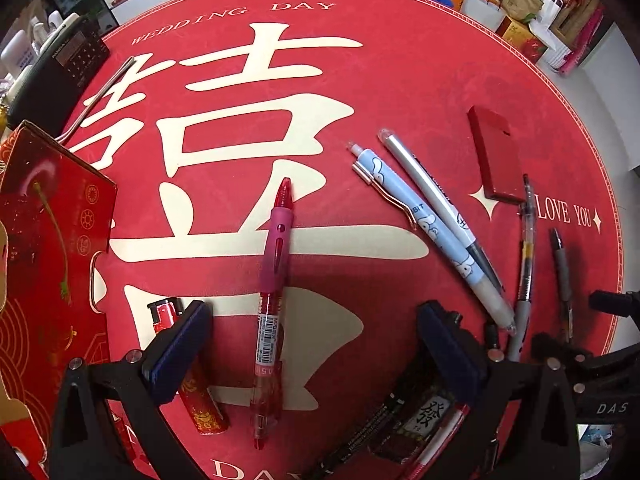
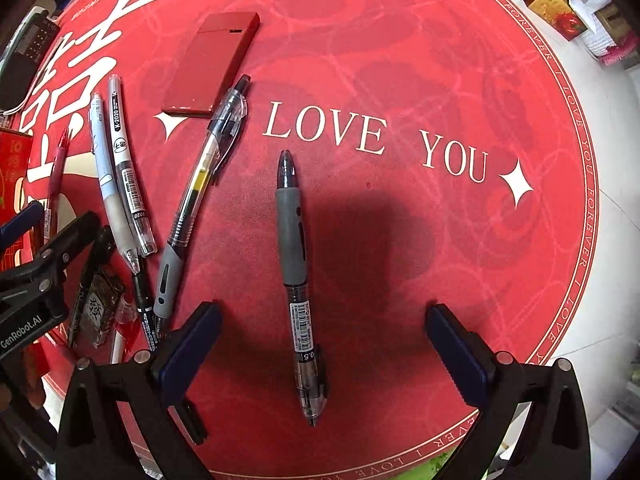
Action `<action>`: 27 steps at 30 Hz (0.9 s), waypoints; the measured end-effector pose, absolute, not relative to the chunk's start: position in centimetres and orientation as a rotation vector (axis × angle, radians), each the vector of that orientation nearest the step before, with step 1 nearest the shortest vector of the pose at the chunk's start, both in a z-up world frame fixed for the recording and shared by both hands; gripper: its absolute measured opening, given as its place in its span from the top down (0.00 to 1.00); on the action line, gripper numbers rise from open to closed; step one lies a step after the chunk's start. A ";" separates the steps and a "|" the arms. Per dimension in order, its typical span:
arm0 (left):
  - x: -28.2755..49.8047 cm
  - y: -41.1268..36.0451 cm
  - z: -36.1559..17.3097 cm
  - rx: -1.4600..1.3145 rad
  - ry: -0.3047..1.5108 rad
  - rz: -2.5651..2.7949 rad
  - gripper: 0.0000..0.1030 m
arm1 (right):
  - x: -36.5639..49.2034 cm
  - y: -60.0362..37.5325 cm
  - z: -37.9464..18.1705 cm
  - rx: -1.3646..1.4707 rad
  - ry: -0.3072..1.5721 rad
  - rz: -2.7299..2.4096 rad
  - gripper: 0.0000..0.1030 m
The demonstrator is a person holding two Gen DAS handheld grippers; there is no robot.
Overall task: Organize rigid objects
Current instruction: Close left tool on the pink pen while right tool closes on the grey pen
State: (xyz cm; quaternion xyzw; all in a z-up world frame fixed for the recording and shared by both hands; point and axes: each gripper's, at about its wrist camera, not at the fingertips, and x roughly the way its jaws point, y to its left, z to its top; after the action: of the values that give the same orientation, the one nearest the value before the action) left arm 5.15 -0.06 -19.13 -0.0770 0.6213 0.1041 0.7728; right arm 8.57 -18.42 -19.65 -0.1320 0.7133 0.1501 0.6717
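Pens loose on red mat (image 2: 400,60); red box (image 1: 48,240) contents hidden.

Both wrist views look down, sharing the pens (image 1: 436,216).

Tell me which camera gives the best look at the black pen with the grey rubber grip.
The right wrist view: the black pen with the grey rubber grip lies whole and centred between the open right gripper fingers. The left wrist view shows it only as a thin sliver near the right edge, its lower end hidden behind black hardware.
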 end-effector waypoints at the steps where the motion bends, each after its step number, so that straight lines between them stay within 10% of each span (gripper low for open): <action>1: 5.2 0.2 -19.3 -0.170 1.341 0.231 0.00 | 8.5 -18.3 -19.7 -0.299 1.597 0.338 0.00; 5: 5.4 0.2 -19.1 -0.178 1.332 0.239 0.02 | 8.1 -18.0 -18.7 -0.312 1.563 0.354 0.14; 12: 5.7 0.2 -17.8 -0.184 1.328 0.244 0.22 | 8.0 -17.0 -17.5 -0.352 1.563 0.393 0.89; 14: 5.5 0.1 -17.3 -0.171 1.324 0.232 0.35 | 8.2 -17.1 -17.5 -0.325 1.587 0.397 0.89; 17: 5.3 0.1 -16.4 -0.153 1.340 0.201 0.89 | 8.3 -17.3 -16.7 -0.280 1.598 0.394 0.89; 27: 4.1 -0.3 -14.3 -0.205 1.370 0.182 0.90 | 8.2 -19.5 -13.2 -0.150 1.600 0.397 0.89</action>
State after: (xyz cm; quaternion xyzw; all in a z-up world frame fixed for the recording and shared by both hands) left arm 4.06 -0.25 -14.26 -0.0942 0.6305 0.0837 0.7659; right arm 8.19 -19.50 -13.15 -0.0669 0.7117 0.1766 0.6767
